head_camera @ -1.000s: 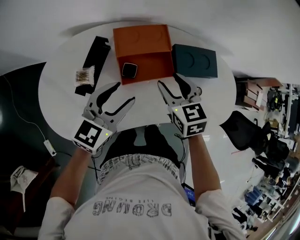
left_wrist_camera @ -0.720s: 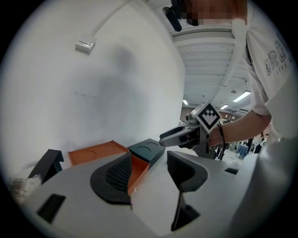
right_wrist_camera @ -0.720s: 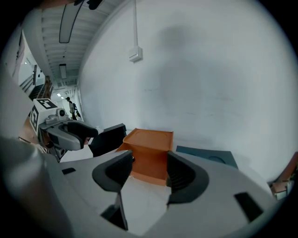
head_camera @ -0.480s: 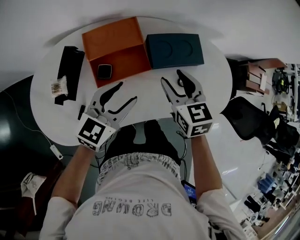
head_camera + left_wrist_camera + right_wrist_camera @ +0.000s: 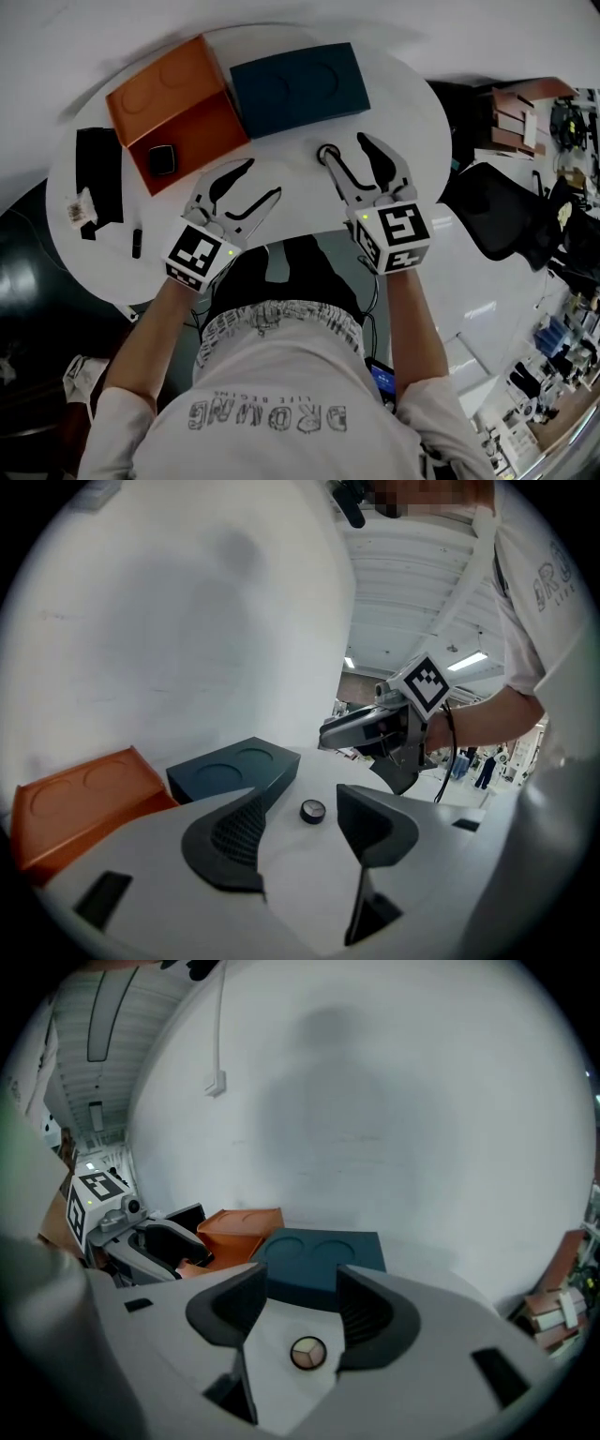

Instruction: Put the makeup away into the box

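Orange box (image 5: 155, 84) sits open at the worktop's (image 5: 403, 112) left with a square compact (image 5: 161, 159) already inside, so that's the destination. Left tongs (image 5: 261, 181) are apart and empty, hovering near its front. Closed teal box (image 5: 298, 77) sits beside it. Round eyeshadow pot (image 5: 307, 1353) lies loose on the worktop between the right tongs (image 5: 347, 145). They're spread wide, pads clear of it, probably lined up to grab.

White table (image 5: 403, 112), and on it a bright orange box (image 5: 169, 80) and a dark teal box (image 5: 295, 86). The round compact (image 5: 307, 1353) shows a black rim around cream, tan and pinkish wedges. Left gripper (image 5: 261, 181) and right gripper (image 5: 347, 145) are grey, their cubes carrying black-and-white square markers.
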